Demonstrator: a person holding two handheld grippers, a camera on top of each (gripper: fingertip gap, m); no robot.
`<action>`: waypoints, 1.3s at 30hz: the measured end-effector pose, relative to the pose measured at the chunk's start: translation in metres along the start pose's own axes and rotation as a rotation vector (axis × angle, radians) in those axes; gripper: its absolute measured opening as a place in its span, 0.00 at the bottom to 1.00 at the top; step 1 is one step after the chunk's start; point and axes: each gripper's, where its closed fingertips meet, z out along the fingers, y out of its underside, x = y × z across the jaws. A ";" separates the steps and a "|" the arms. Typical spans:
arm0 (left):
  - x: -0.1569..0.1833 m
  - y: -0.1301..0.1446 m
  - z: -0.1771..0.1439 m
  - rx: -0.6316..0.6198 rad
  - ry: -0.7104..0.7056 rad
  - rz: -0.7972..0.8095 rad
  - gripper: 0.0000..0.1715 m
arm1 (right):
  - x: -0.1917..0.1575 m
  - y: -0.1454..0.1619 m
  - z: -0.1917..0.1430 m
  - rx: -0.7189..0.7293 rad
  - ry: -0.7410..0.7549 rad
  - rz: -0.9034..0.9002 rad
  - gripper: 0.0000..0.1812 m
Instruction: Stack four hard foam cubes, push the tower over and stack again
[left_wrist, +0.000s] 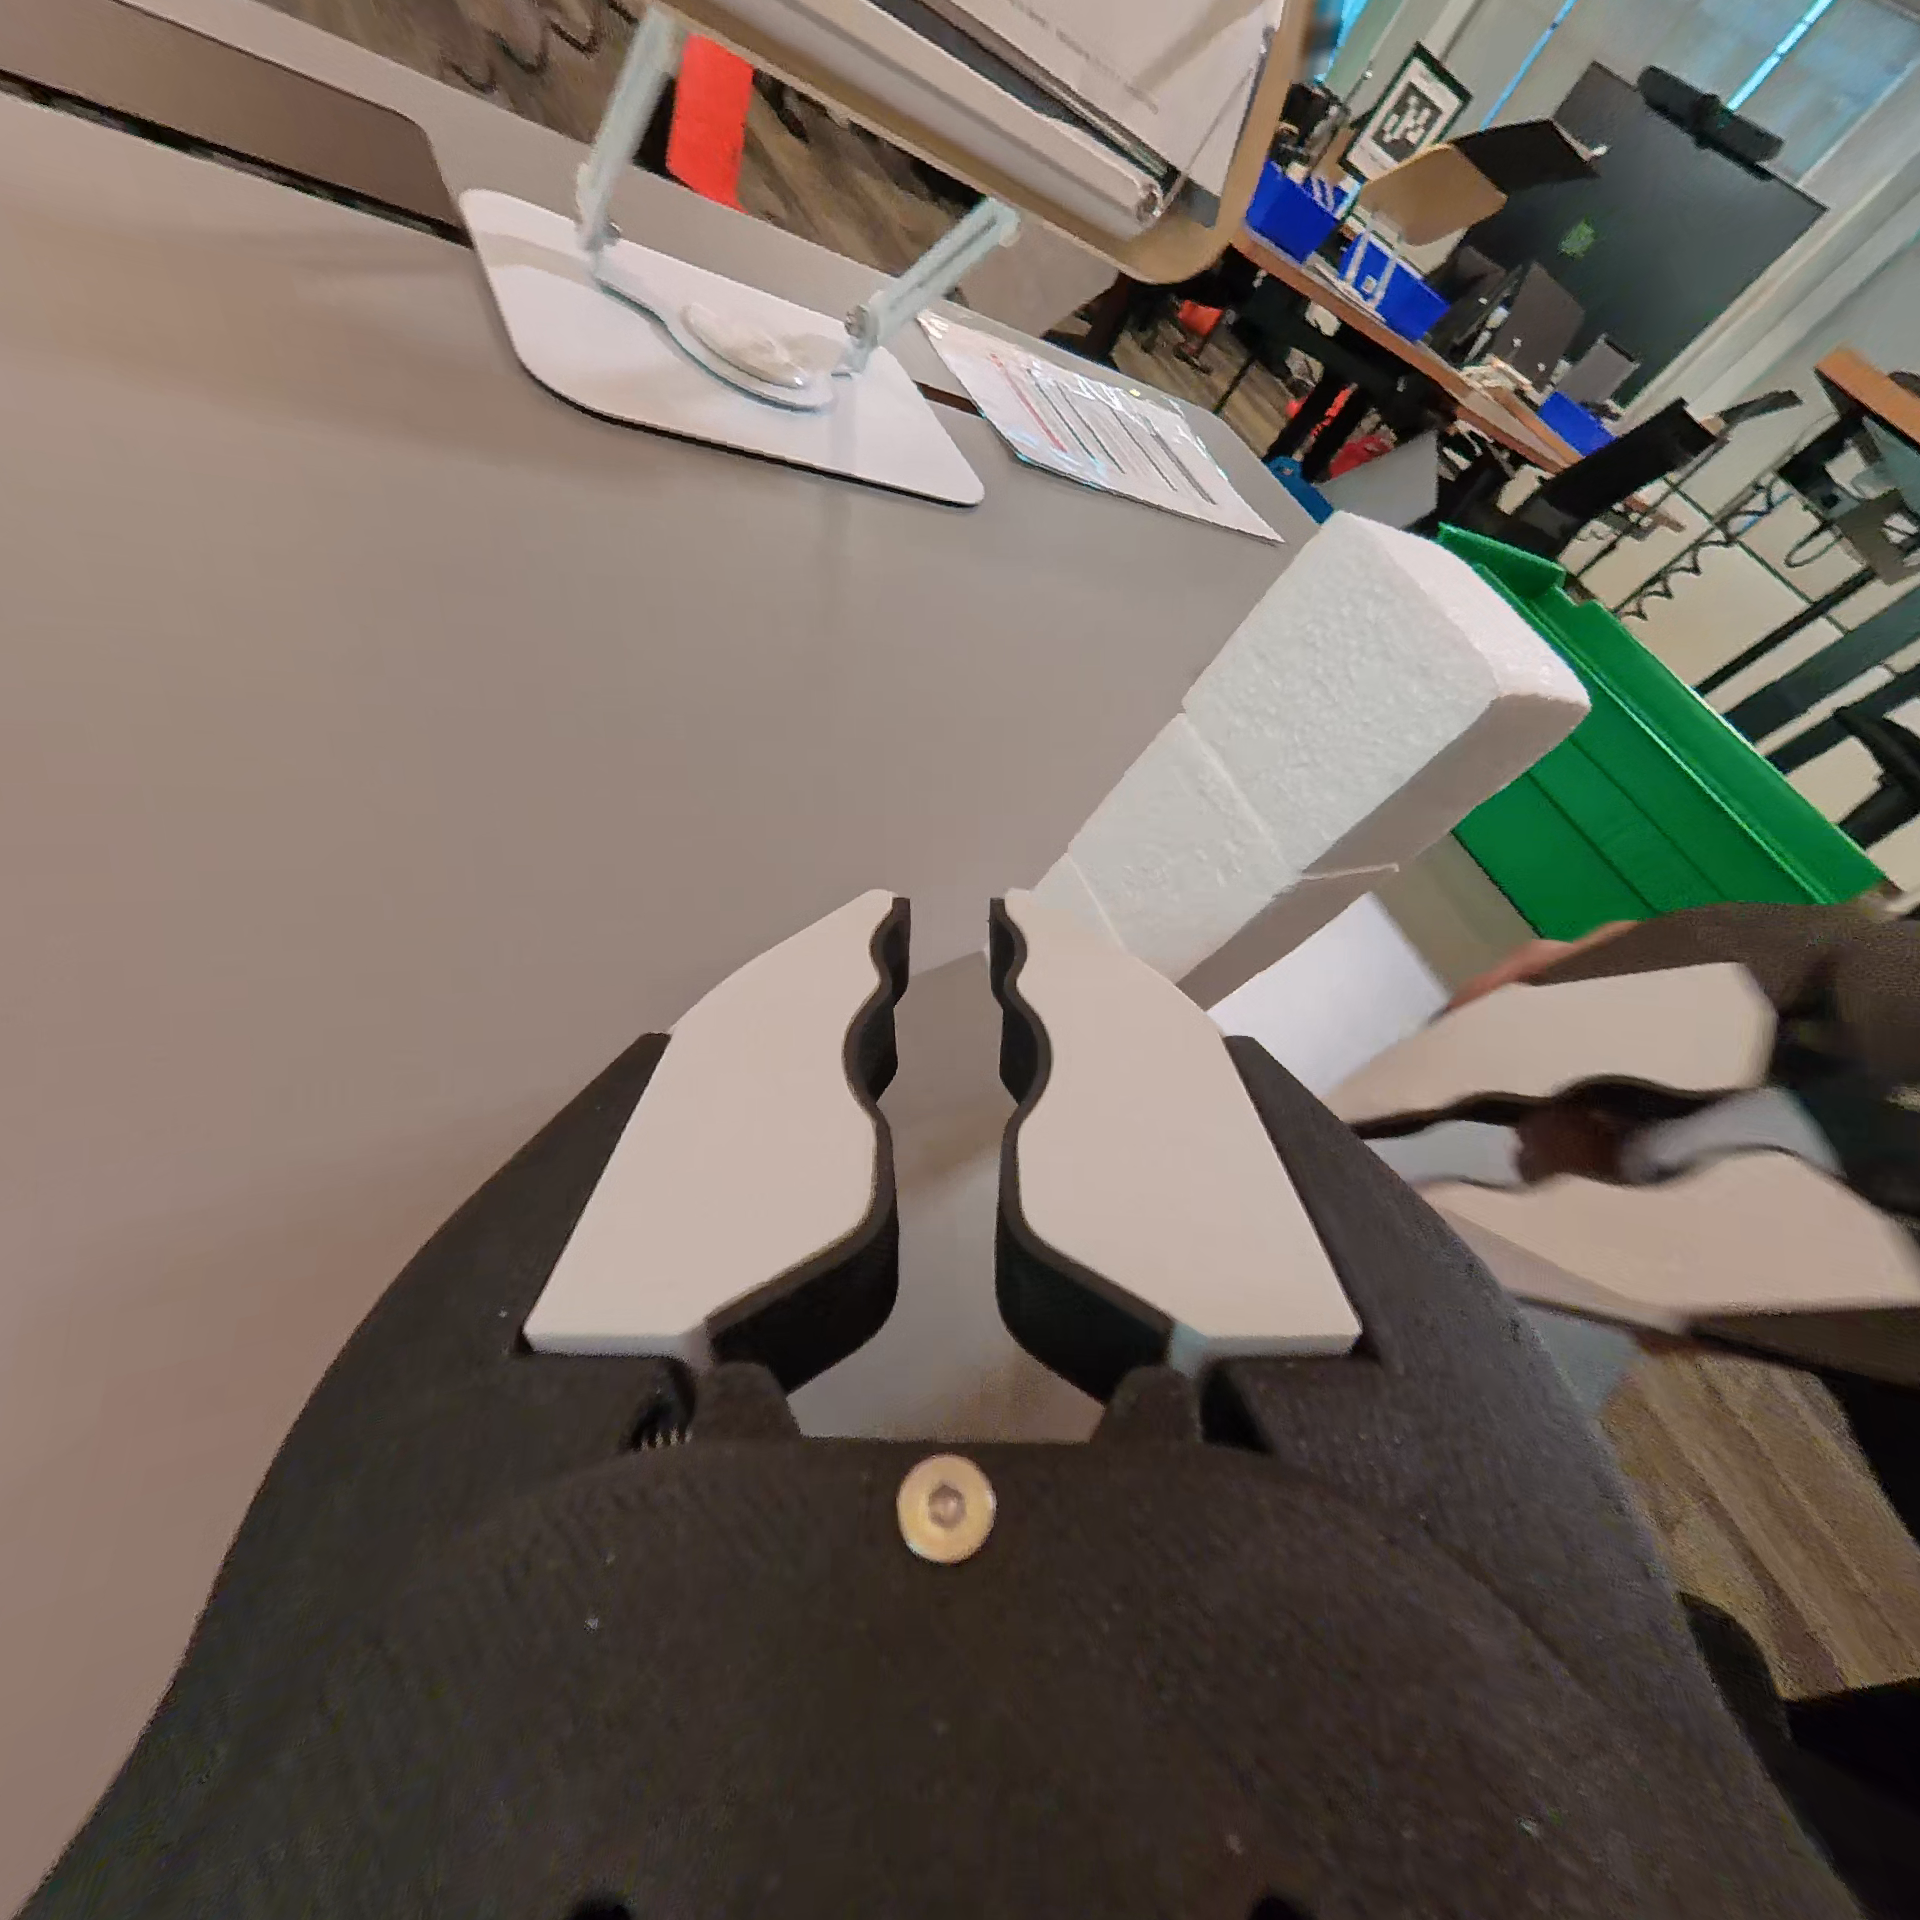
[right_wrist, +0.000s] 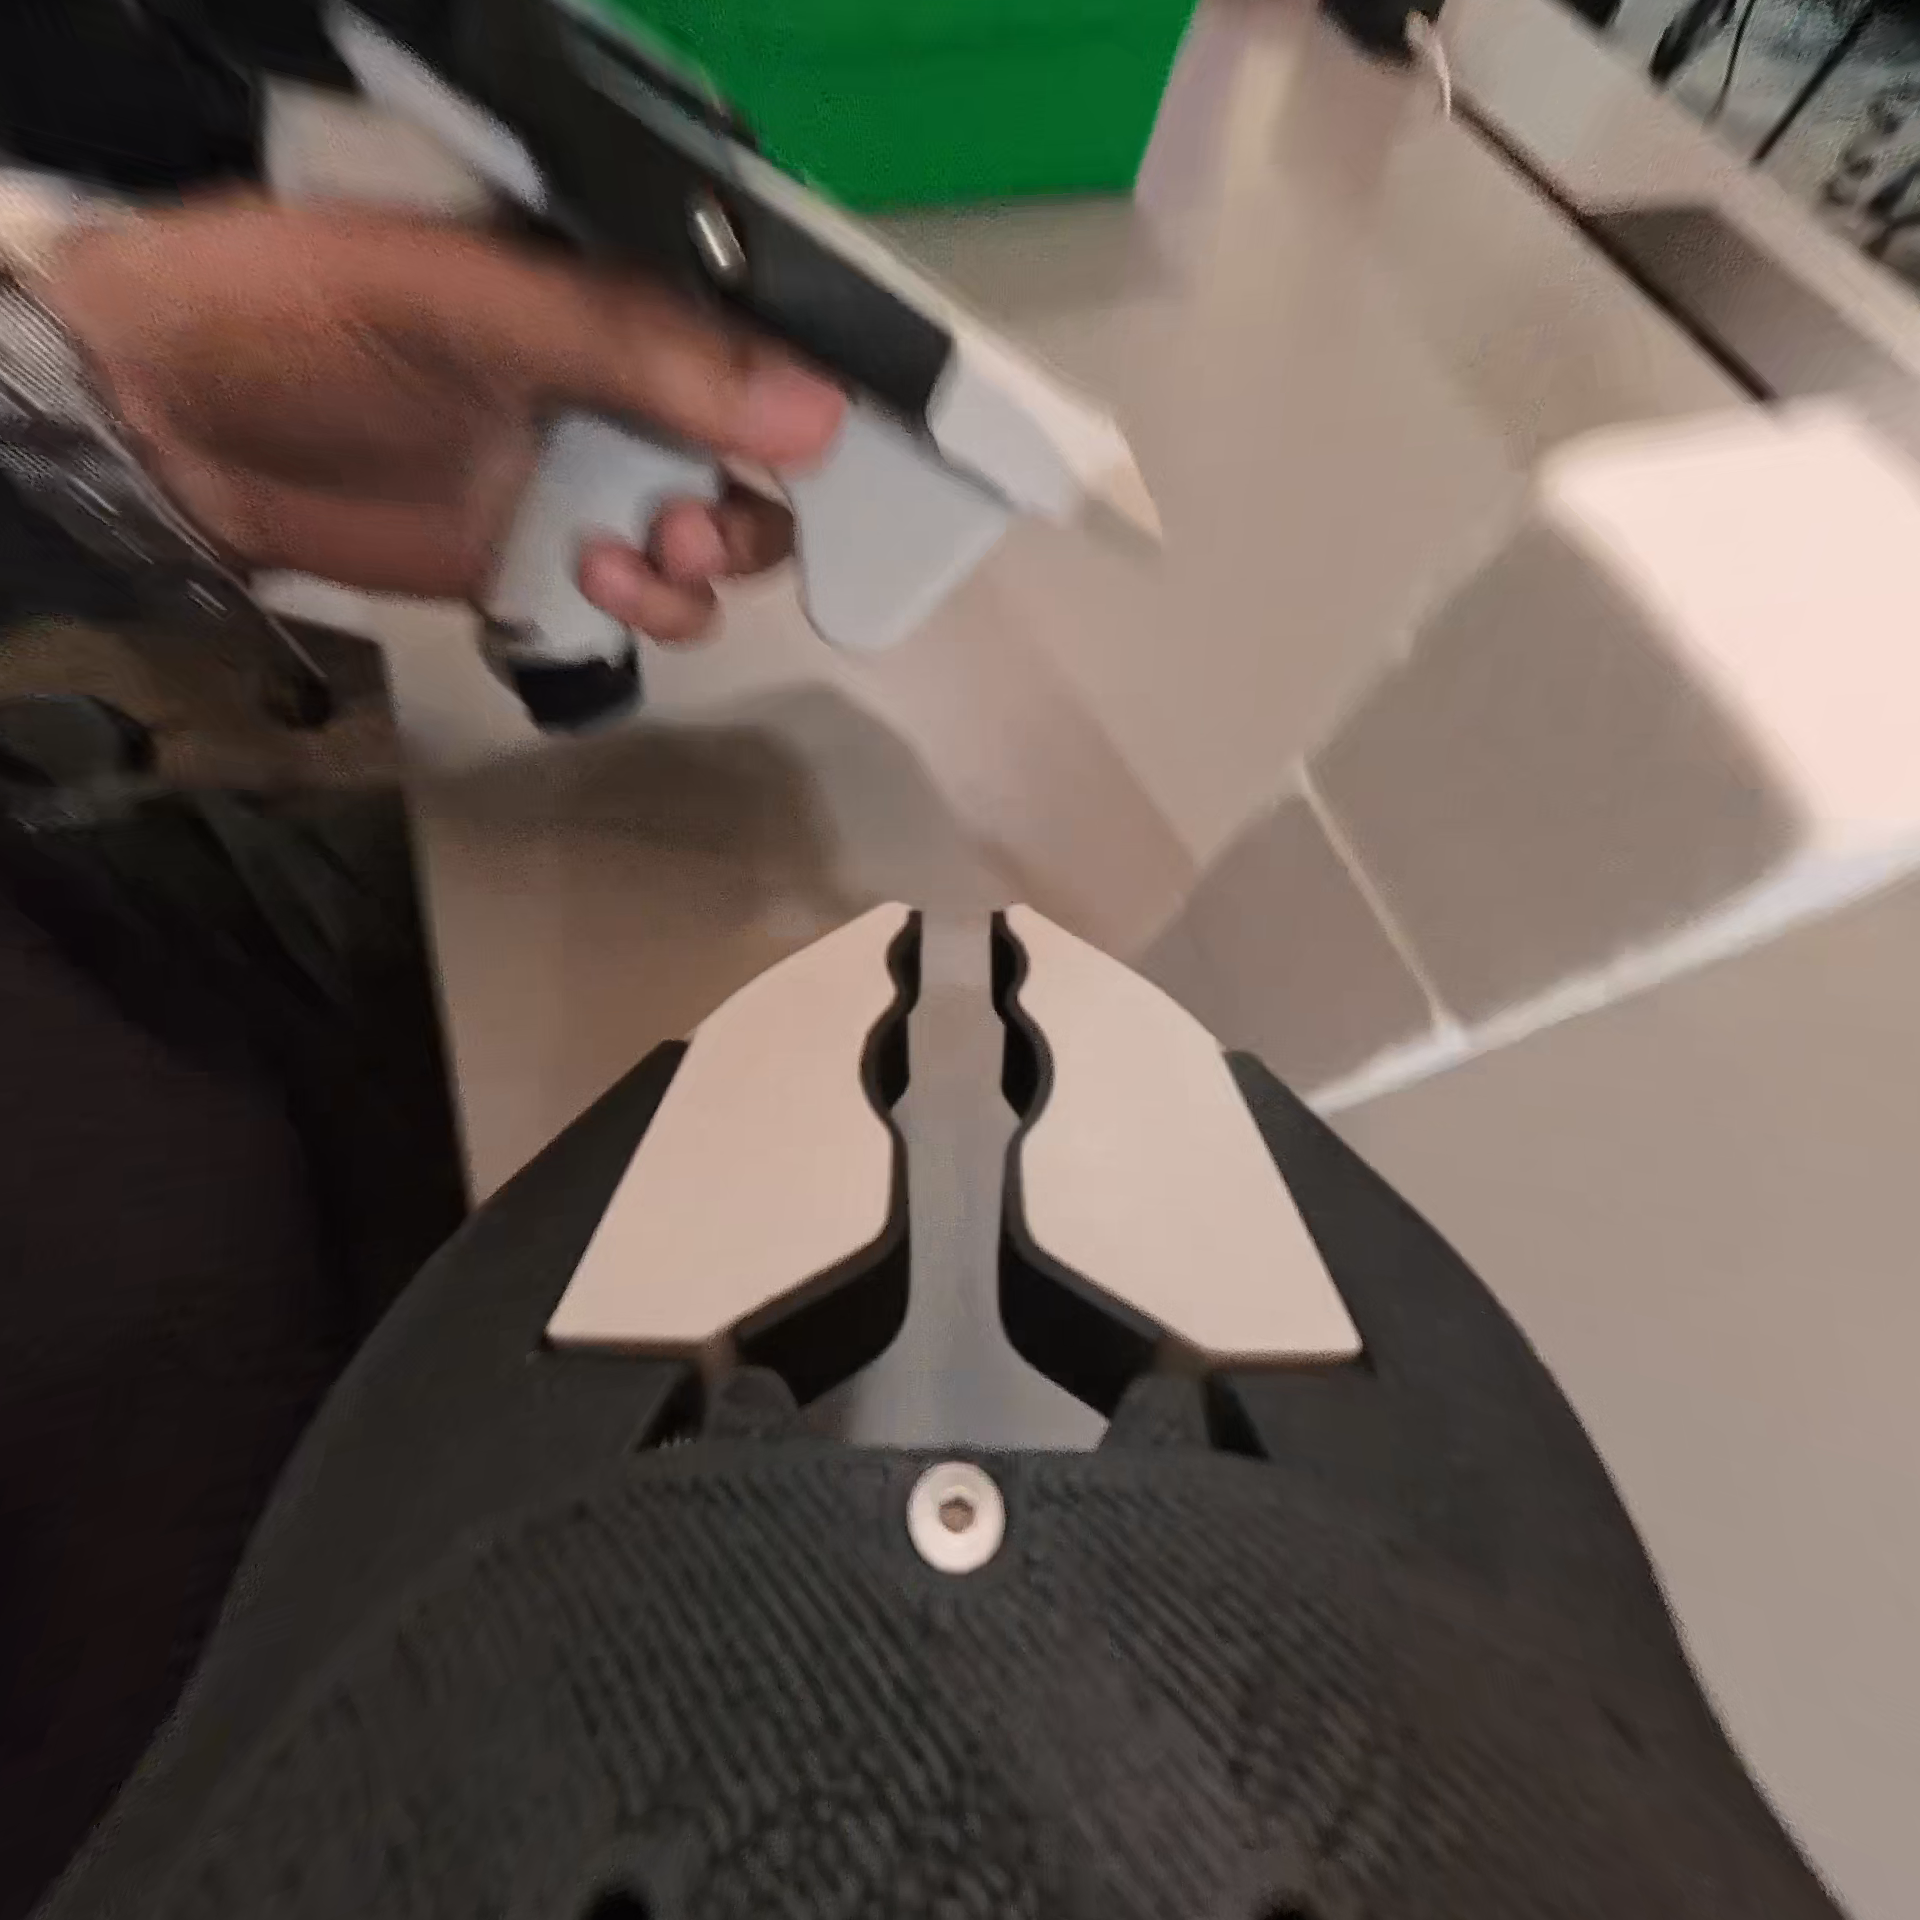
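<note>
- A plain grey bench (left_wrist: 436, 675) fills the left wrist view; behind it lies an office room with long wooden desks, blue bins (left_wrist: 1397, 275) and dark monitors.
- On the bench's far side stands a white flat-based stand (left_wrist: 644, 343) with two pale arms holding a board above it; a sheet in a clear sleeve (left_wrist: 1101, 436) lies just beside its base.
- A green plastic bin (left_wrist: 1662, 790) sits off the bench's right edge, beyond the foam.
- A white foam block (left_wrist: 1340, 707) made of stacked pieces rises tilted from the bench, just right of and beyond the left tongs (left_wrist: 948, 914).
- The left tongs hang over the bench with a narrow gap between the tips, nothing in the gap; they are released and touch nothing.
- The right tongs (right_wrist: 954, 920) show the same narrow empty gap, released, hovering above the bench with nothing gripped.
- In the right wrist view, which is blurred by motion, the foam block (right_wrist: 1621, 727) lies ahead and to the right of the right tongs, apart from them.
- A hand (right_wrist: 416, 416) grips the white handle of the other tool at upper left in that view, its pale tip pointing toward the foam.
- In the left wrist view the other tool appears blurred at the right edge, near the base of the foam; whether it touches the foam cannot be told.
</note>
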 end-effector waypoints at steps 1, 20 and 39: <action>-0.004 -0.002 -0.004 0.011 -0.018 0.005 0.09 | -0.010 -0.020 -0.001 0.034 -0.014 -0.004 0.10; -0.069 -0.016 -0.091 0.309 -0.253 -0.326 0.12 | -0.092 -0.289 0.259 -0.473 -0.533 -0.176 0.39; -0.046 0.009 -0.062 0.158 -0.104 -0.439 0.16 | -0.143 -0.194 0.320 -1.003 -0.551 -0.330 0.28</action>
